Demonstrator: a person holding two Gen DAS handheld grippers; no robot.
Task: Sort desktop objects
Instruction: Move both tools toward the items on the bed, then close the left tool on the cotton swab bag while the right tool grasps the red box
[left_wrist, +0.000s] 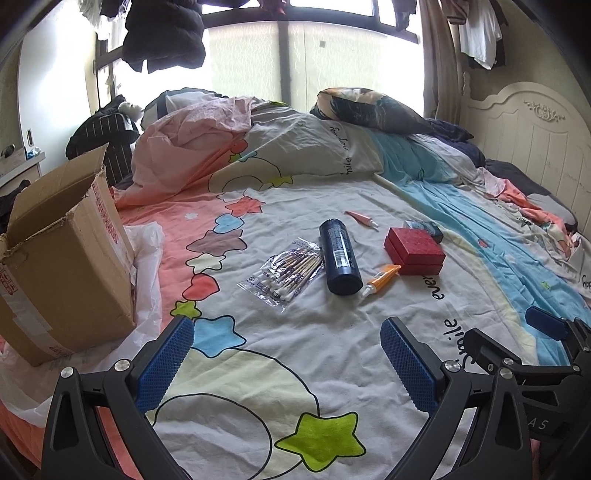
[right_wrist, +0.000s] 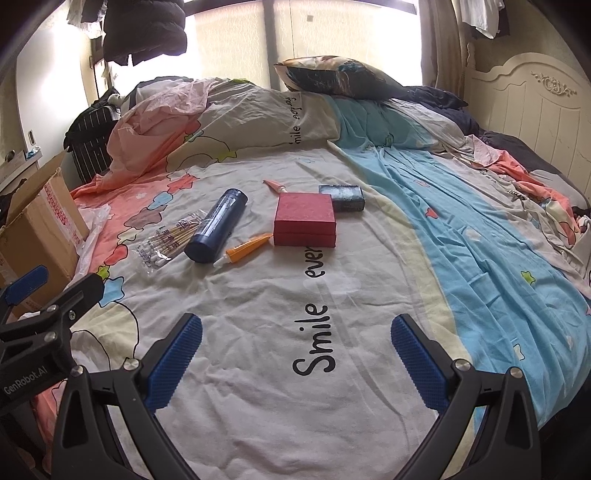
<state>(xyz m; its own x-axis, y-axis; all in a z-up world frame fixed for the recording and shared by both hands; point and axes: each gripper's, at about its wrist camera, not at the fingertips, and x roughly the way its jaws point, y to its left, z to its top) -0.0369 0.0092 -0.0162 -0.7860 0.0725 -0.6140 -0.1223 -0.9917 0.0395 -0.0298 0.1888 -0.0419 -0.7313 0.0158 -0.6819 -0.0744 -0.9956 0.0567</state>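
Note:
Several small items lie on the patterned bedsheet: a bag of cotton swabs (left_wrist: 286, 271) (right_wrist: 170, 238), a dark blue bottle (left_wrist: 340, 256) (right_wrist: 216, 225) on its side, an orange tube (left_wrist: 382, 279) (right_wrist: 247, 250), a red box (left_wrist: 414, 251) (right_wrist: 305, 219), a small dark box (left_wrist: 424, 228) (right_wrist: 341, 197) behind it, and a thin pink tube (left_wrist: 361, 218) (right_wrist: 274, 185). My left gripper (left_wrist: 288, 363) is open, well short of the swabs, holding nothing. My right gripper (right_wrist: 297, 360) is open over the word "Smile", also holding nothing.
An open cardboard box (left_wrist: 62, 254) (right_wrist: 37, 229) stands at the left on a white plastic bag (left_wrist: 147, 258). A heaped duvet (left_wrist: 229, 147) and a dark pillow (left_wrist: 373, 109) lie at the back. A cream headboard (left_wrist: 532, 147) is on the right.

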